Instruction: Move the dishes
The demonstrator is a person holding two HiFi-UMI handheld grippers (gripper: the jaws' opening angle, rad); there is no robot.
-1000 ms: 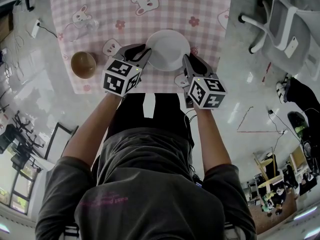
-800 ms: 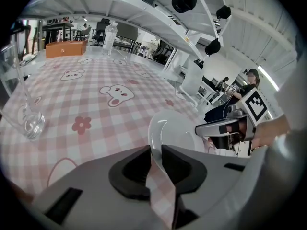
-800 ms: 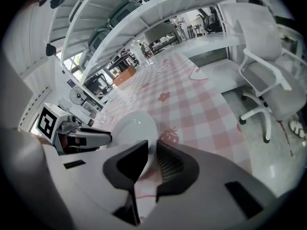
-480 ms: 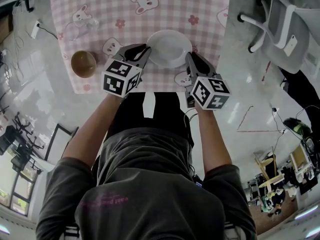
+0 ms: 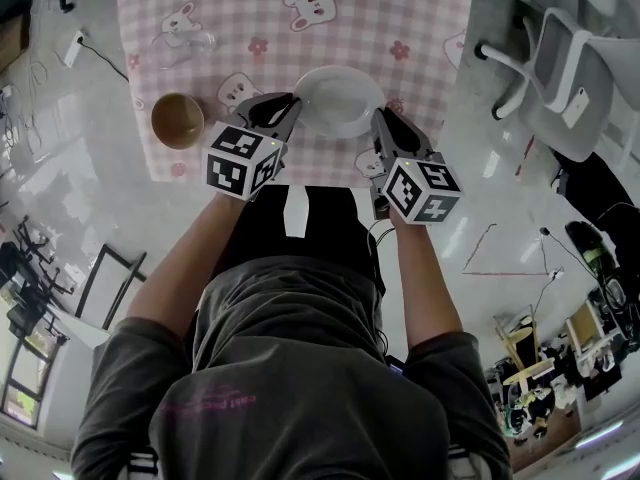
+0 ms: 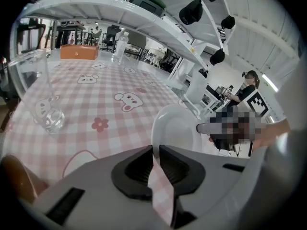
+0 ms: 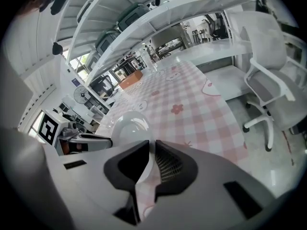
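A white plate (image 5: pixel 340 98) sits near the front edge of the pink checked tablecloth (image 5: pixel 300 38). My left gripper (image 5: pixel 287 110) is shut on the plate's left rim (image 6: pixel 175 128); its jaws have just been closing, with the rim running into the narrow slit between them. My right gripper (image 5: pixel 383 123) is shut on the plate's right rim (image 7: pixel 125 126), which also sits between its jaws; they too have just been closing. A brown bowl (image 5: pixel 178 120) stands to the left of the plate, apart from the left gripper.
An empty clear glass (image 5: pixel 195 40) stands behind the bowl, at the left in the left gripper view (image 6: pixel 36 92). A white office chair (image 5: pixel 570 78) stands on the floor right of the table. An orange box (image 6: pixel 79 51) and a bottle (image 6: pixel 121 46) are at the table's far end.
Both grippers have tightened on the plate's rim. The right gripper has risen a little with its side of the plate. The left gripper has stayed in place.
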